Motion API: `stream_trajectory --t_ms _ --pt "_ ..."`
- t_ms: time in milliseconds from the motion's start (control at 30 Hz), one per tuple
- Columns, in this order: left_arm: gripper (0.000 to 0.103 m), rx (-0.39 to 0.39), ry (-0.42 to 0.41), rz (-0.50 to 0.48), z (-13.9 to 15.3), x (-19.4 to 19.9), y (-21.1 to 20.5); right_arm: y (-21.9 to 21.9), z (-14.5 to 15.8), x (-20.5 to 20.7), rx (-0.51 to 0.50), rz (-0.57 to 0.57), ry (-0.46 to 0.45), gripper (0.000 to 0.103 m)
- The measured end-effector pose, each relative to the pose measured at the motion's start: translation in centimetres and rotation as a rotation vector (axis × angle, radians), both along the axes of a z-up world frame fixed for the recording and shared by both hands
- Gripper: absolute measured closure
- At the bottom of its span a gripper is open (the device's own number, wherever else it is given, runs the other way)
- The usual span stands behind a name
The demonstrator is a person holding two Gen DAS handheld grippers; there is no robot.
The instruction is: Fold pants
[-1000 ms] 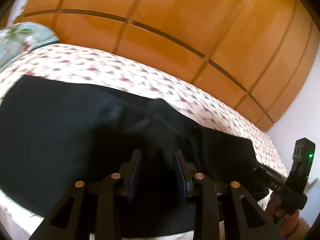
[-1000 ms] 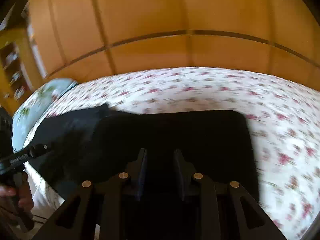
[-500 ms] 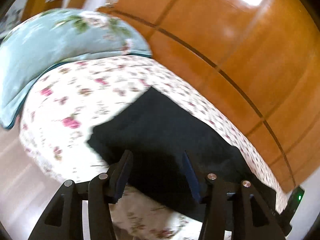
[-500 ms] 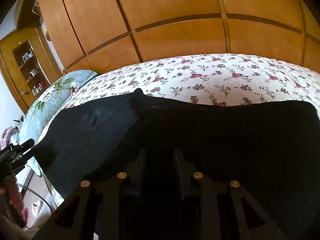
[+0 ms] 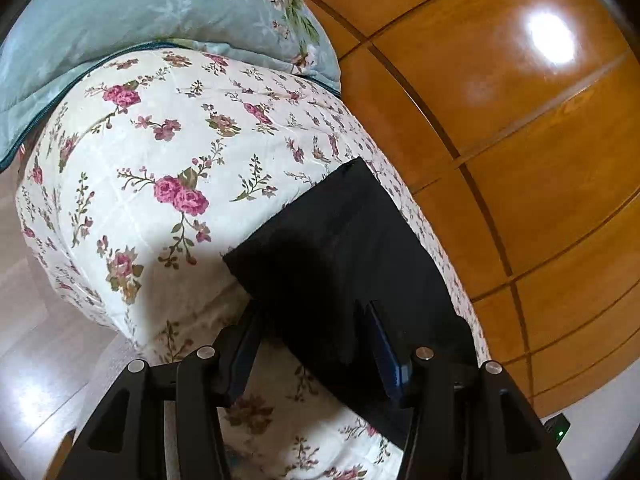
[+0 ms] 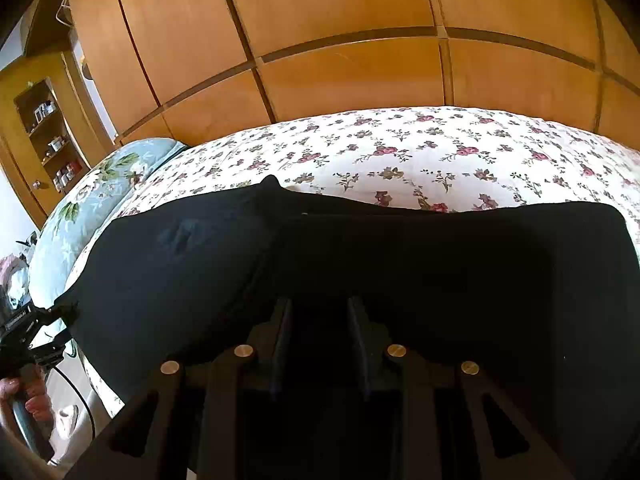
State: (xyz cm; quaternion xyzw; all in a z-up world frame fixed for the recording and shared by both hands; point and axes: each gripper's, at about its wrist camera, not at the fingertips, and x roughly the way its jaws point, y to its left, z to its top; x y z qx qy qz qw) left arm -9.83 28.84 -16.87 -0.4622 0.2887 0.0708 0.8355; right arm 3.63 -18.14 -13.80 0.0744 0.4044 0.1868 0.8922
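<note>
While tilted down, left gripper (image 5: 312,344) over pants (image 5: 340,248)

Black pants (image 5: 352,252) on rose-print bedspread (image 5: 160,152)

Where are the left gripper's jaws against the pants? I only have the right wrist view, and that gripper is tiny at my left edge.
Observer: The left gripper is open and straddles the near long edge of the pants. Its pads are not pressing.
Operator: Is that end lying flat?
Observer: Yes, it lies flat on the bedspread, with both corners showing.
Operator: Is it clear of the pillow?
Observer: Yes, the pillow lies apart from it, with bare bedspread between.
</note>
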Motion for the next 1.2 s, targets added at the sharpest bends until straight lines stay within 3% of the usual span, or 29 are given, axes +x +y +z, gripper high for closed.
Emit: stream_trajectory --t_ms 200,233,267,367,800,1100,1200 --pt "0.050 0.010 -0.026 -0.002 0.5 1.0 -0.3 0.4 0.0 0.0 -0.016 -0.019 -0.005 0.074" --pt "0.058 0.016 -0.030 -0.001 0.5 1.2 -0.4 0.4 0.0 -0.1 -0.020 -0.021 -0.006 0.074" --pt "0.079 0.026 -0.022 -0.008 0.6 1.5 -0.5 0.5 0.0 -0.1 -0.022 -0.025 -0.007 0.074" --pt "0.089 0.070 0.015 -0.021 1.1 2.1 -1.2 0.5 0.0 -0.2 -0.022 -0.030 -0.006 0.074" --pt "0.091 0.119 -0.171 -0.072 7.7 2.0 -2.6 0.5 0.2 0.0 -0.028 -0.030 0.013 0.074" --pt "0.092 0.294 -0.295 -0.188 14.2 2.3 -7.6 -0.9 2.0 -0.6 0.035 -0.009 0.021 0.067" --pt "0.092 0.344 -0.340 -0.271 16.3 3.0 -10.1 -2.3 2.7 -1.3 0.062 -0.012 0.019 0.066"
